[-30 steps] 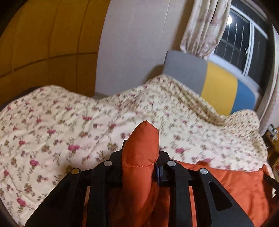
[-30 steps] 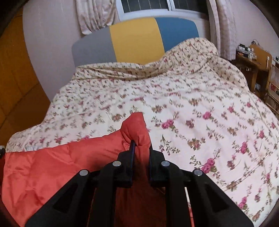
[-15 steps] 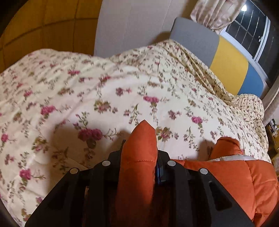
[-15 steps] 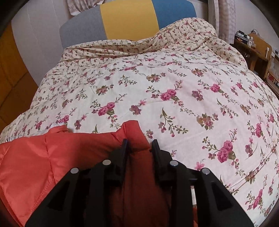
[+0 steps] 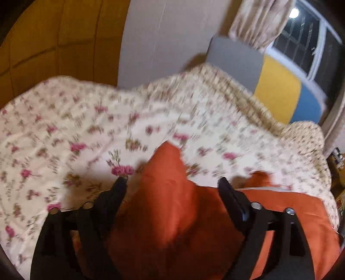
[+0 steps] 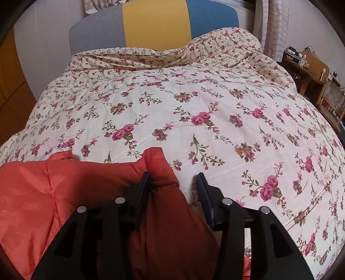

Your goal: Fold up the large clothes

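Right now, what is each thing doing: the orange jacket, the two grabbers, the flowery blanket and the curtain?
Orange jacket: lying puffy on the bed, let go.
Left gripper: fingers just opened wide, jacket fold between them, not pinched.
Right gripper: fingers just opened partway, jacket against one finger only.
Flowery blanket: spread over the bed, rumpled near the headboard.
Curtain: pulled aside from the window.

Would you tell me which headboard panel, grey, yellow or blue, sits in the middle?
The yellow panel sits in the middle, with the grey panel on its left and the blue panel on its right.
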Action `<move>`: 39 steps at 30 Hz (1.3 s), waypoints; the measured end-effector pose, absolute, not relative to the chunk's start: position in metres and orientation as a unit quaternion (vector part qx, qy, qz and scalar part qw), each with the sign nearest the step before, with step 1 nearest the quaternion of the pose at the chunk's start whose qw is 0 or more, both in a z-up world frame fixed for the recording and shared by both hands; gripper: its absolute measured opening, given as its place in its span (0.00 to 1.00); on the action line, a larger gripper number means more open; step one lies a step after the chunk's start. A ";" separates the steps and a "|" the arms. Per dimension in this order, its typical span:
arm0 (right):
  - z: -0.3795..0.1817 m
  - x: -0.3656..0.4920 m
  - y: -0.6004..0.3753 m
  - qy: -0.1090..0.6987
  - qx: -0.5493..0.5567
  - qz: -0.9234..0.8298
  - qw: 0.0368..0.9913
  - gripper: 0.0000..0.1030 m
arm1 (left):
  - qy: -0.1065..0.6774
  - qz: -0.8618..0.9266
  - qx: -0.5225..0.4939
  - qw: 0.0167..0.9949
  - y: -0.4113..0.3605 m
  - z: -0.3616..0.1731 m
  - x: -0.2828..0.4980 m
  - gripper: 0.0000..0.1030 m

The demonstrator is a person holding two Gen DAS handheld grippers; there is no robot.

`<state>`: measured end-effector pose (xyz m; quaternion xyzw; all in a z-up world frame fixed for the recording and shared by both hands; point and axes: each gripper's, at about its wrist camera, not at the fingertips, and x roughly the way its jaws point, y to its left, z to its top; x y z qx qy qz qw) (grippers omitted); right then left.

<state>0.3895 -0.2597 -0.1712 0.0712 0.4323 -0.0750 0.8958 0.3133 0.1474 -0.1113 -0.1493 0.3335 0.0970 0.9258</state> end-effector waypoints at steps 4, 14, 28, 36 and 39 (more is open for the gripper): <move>-0.170 0.388 -0.261 0.431 0.069 -0.086 0.896 0.56 | 0.277 0.068 -0.140 0.948 0.115 -0.069 0.269 0.93; -0.170 0.385 -0.261 0.429 0.071 -0.094 0.896 0.62 | 0.312 -0.002 0.010 0.950 0.007 -0.088 0.298 0.93; -0.118 0.332 -0.266 0.345 0.124 -0.023 0.930 0.74 | 0.346 -0.027 -0.069 0.935 0.026 -0.143 0.320 0.96; -0.085 0.296 -0.184 0.301 0.050 0.115 0.945 0.82 | 0.346 -0.021 -0.065 0.936 0.025 -0.143 0.318 0.96; -0.110 0.310 -0.165 0.334 0.027 0.105 0.936 0.81 | 0.345 -0.019 -0.063 0.936 0.025 -0.142 0.315 0.96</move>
